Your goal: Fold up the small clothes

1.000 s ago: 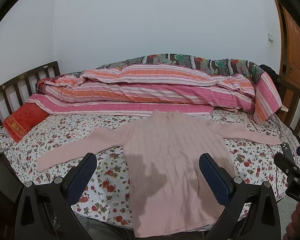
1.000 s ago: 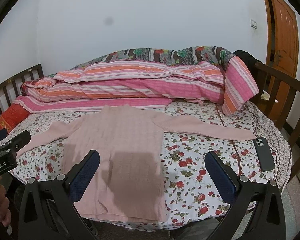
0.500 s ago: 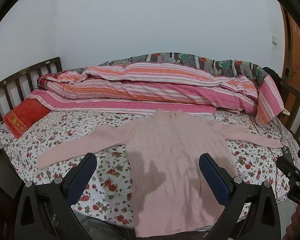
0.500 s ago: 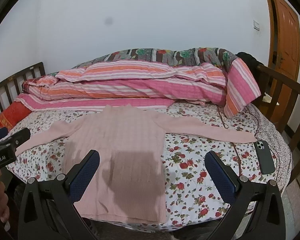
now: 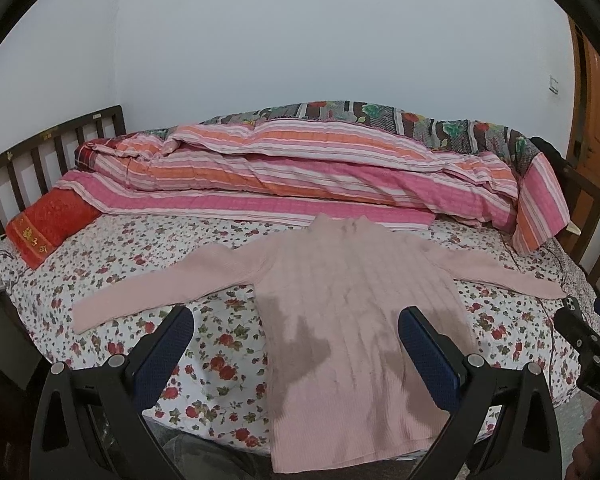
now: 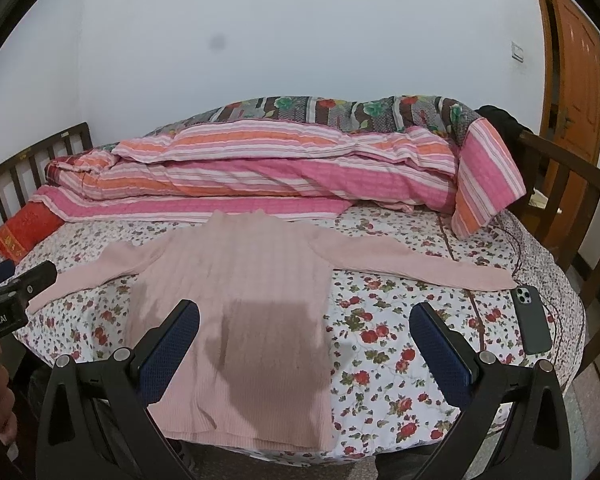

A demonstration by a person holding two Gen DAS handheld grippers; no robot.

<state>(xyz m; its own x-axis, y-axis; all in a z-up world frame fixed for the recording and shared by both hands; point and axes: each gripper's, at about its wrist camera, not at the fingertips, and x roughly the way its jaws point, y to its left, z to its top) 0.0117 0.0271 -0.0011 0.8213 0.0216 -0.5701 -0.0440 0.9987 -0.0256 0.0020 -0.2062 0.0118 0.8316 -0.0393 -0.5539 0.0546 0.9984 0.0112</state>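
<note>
The sweater (image 5: 352,320) lies flat and face up on the bed (image 5: 220,344), collar toward 12 o'clock against the quilt (image 5: 300,176), hem at the near edge at 6 o'clock, so its body runs 12 to 6 and the two sleeves run out along 9 to 3. The left gripper (image 5: 296,356) hangs above the near edge with jaws wide and nothing between them; in its view the body sits dead ahead and the left sleeve (image 5: 160,292) trails off toward 9 o'clock, nearer this gripper than the other. The right gripper (image 6: 306,354) is likewise spread wide and empty, with the body at about 11 o'clock and the right sleeve (image 6: 416,264) reaching to 2 o'clock, its cuff just beside a phone (image 6: 532,324). Each sleeve therefore falls to the gripper on its own side, and the first fold probably starts there. Against the frames a second ago, both views have the bed sitting slightly lower and the sweater unchanged: the grippers have lifted or tilted a little, not closed.
</note>
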